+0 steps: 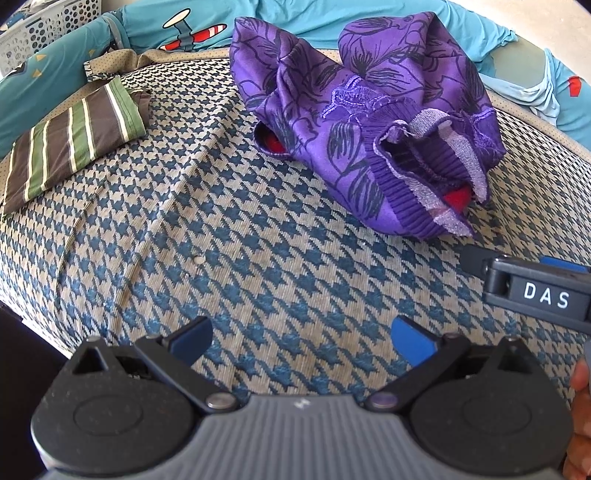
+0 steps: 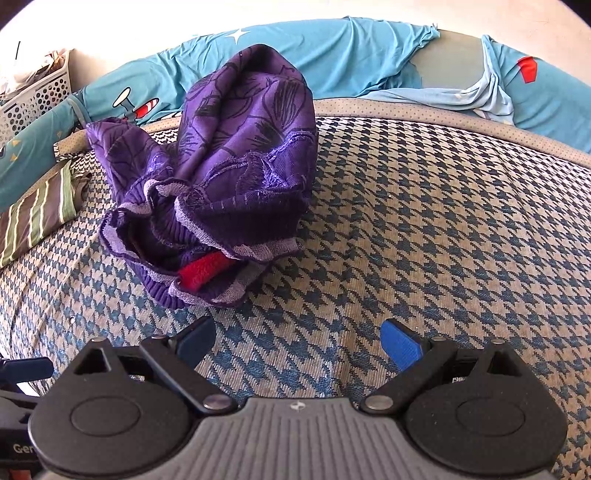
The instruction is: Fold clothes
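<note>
A crumpled purple floral garment (image 1: 354,110) (image 2: 236,147) lies bunched on the houndstooth-patterned surface (image 1: 229,258) (image 2: 424,221), its ribbed hem facing me with a bit of red fabric (image 2: 203,271) (image 1: 456,199) showing inside. My left gripper (image 1: 301,339) hovers open in front of it, nothing between its blue pads. In the right wrist view my right gripper (image 2: 299,345) also stands open and empty, just short of the hem. The right gripper's side (image 1: 535,291) shows at the left view's right edge.
A folded brown and green striped garment (image 1: 74,140) (image 2: 37,214) lies at the left. Teal bedding with a plane print (image 1: 184,29) (image 2: 332,55) runs along the back. A white perforated basket (image 1: 37,33) (image 2: 33,96) stands far left. A hand (image 1: 580,417) shows at the right edge.
</note>
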Motion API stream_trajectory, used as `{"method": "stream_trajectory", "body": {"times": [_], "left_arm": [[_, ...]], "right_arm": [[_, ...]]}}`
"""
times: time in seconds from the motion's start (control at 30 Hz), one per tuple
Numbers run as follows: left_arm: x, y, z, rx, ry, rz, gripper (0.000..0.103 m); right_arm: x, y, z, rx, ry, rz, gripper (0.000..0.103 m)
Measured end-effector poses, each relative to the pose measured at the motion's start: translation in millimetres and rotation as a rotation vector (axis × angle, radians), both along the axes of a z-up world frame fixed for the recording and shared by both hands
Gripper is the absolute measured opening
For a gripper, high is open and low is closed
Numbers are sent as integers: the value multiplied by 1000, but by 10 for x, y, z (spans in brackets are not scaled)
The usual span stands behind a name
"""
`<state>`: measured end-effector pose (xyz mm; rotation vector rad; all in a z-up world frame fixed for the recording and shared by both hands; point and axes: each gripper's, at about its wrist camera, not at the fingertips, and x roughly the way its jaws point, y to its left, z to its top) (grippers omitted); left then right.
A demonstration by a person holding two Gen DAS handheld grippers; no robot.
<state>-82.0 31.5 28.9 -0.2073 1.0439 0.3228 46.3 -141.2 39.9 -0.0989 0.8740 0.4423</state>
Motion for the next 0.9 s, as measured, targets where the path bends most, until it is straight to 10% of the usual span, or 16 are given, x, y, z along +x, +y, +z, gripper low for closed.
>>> {"method": "stream_trajectory", "body": {"times": [0.9], "left_arm": [[113,249,-50,44,17,69,103]], "right_arm": [[-64,110,-63,-234,-12,-57,96]]}}
